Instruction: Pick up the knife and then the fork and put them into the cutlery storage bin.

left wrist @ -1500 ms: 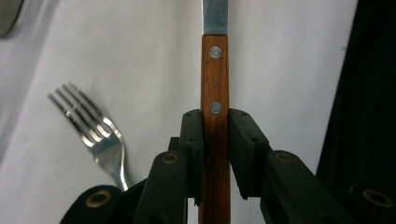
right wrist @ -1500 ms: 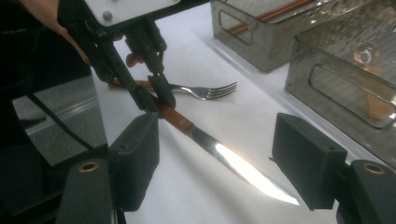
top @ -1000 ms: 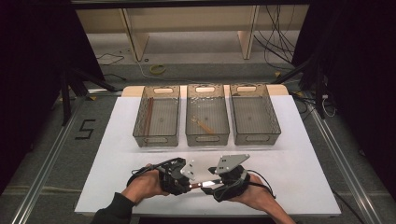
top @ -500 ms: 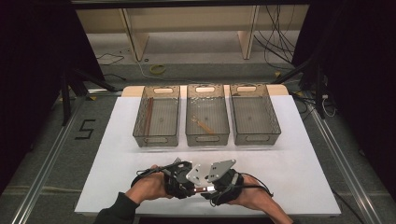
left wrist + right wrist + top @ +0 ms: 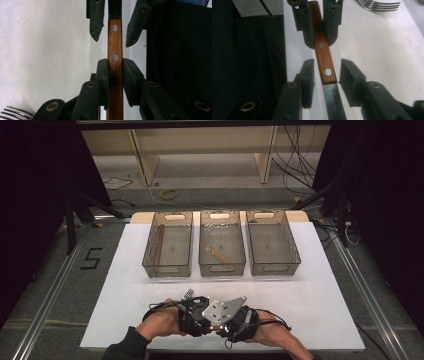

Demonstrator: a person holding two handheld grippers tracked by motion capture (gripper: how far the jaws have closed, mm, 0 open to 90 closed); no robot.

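The left claw (image 5: 115,70) is clamped on the wooden handle (image 5: 115,75) of a knife (image 5: 325,65), its black pads pressed flat to both sides of the handle at the second rivet. The right claw (image 5: 324,72) faces it from the other end: its jaws have just been closing, and they stand either side of the handle's end where the blade (image 5: 334,102) begins, with a narrow gap showing on each side, so they do not yet press on it. The handle is smooth reddish-brown wood, straight and flat, set with two small round metal rivets; the blade is dull grey steel. In the high view both claws meet near the front edge of the white table (image 5: 320,310), about its middle, holding the knife between them. A steel fork (image 5: 379,5) lies on the table just beside them. Three clear ribbed plastic bins (image 5: 272,265) stand in a row toward the back edge.
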